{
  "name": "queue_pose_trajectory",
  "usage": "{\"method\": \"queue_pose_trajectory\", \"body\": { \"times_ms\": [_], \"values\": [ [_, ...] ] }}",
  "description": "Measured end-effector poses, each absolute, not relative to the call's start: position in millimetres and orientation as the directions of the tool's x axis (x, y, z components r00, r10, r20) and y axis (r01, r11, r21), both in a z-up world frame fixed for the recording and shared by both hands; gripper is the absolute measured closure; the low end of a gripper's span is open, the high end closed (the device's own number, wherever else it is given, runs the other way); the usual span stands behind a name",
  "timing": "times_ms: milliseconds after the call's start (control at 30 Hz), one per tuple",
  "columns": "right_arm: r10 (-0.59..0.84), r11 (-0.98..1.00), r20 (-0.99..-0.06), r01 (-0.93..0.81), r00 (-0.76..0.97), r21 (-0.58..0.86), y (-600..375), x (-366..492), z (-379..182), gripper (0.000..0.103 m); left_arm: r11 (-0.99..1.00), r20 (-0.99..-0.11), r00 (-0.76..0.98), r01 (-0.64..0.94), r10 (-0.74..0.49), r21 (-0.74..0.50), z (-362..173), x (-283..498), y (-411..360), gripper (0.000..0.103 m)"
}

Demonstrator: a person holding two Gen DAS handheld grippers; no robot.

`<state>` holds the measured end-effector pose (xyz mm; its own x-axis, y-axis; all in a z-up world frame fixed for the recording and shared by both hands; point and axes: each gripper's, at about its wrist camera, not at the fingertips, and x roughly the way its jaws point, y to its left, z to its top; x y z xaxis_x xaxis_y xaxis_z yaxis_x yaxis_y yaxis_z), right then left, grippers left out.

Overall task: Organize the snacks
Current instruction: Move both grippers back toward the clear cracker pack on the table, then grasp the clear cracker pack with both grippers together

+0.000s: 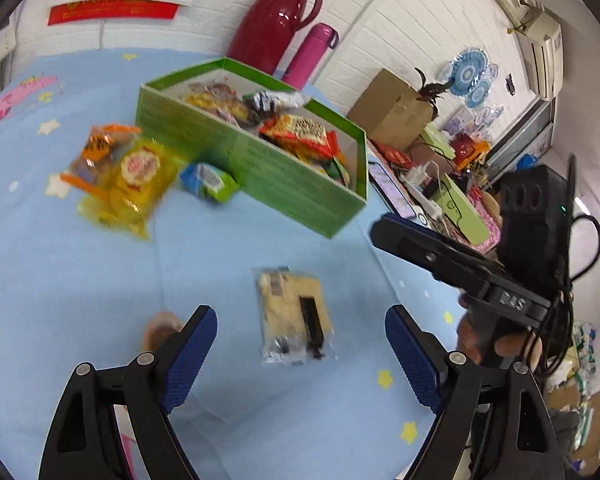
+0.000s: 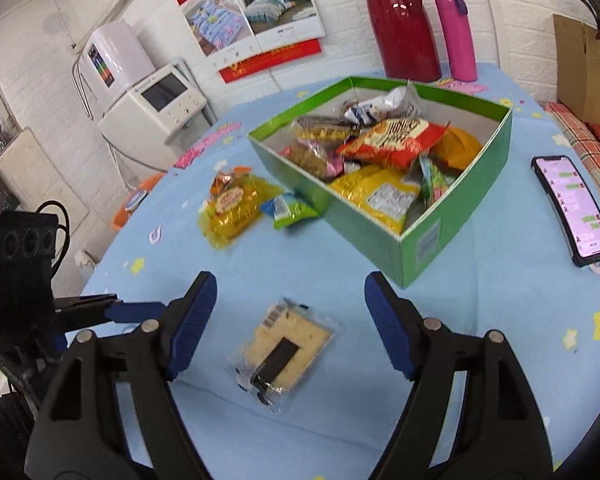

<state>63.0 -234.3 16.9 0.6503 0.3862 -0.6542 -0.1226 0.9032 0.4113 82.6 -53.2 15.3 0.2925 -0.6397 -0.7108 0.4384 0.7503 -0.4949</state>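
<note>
Cracker pack flat on table near front edge, short of box. Right gripper spread wide, empty, straddling pack; long axis diagonal. Left gripper also wide, empty.

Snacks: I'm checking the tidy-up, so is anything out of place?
Yes. Four packets lie outside the green box: a cracker pack in front, and yellow, orange and blue-green packets beside it.

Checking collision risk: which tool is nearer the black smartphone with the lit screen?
Right. The right tool sits left of the black smartphone; the left tool is further left, beyond it.
</note>
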Motion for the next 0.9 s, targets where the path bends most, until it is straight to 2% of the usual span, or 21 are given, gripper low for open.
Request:
{"method": "queue_pose_trajectory", "body": {
  "times_ms": [67, 100, 200, 333, 400, 800, 900],
  "values": [
    [0.409, 0.898, -0.675, -0.14, 0.614, 0.416, -232, 70, 5, 0.04, 0.73, -0.709, 0.249, 0.44, -0.659, -0.524, 1, 67, -58, 0.019],
    [0.42, 0.895, -0.683, -0.148, 0.597, 0.421, -230, 72, -1, 0.048, 0.722, -0.71, 0.228, 0.438, -0.666, -0.536, -7, 61, -62, 0.024],
    [0.448, 0.887, -0.706, -0.172, 0.549, 0.429, -224, 84, -16, 0.051, 0.7, -0.696, 0.184, 0.398, -0.694, -0.593, -27, 54, -69, 0.039],
    [0.464, 0.881, -0.733, -0.174, 0.498, 0.44, -221, 95, -33, 0.055, 0.685, -0.677, 0.158, 0.329, -0.719, -0.65, -46, 60, -75, 0.05],
    [0.491, 0.866, -0.729, -0.172, 0.478, 0.47, -223, 90, -40, 0.055, 0.697, -0.681, 0.181, 0.318, -0.71, -0.643, -46, 64, -76, 0.053],
    [0.589, 0.791, -0.666, -0.158, 0.458, 0.591, -235, 33, -41, 0.056, 0.755, -0.702, 0.28, 0.264, -0.655, -0.599, -46, 94, -57, 0.053],
    [0.57, 0.798, -0.667, -0.132, 0.48, 0.588, -241, 36, -40, 0.056, 0.776, -0.722, 0.287, 0.278, -0.629, -0.566, -46, 97, -57, 0.061]
  ]
}}
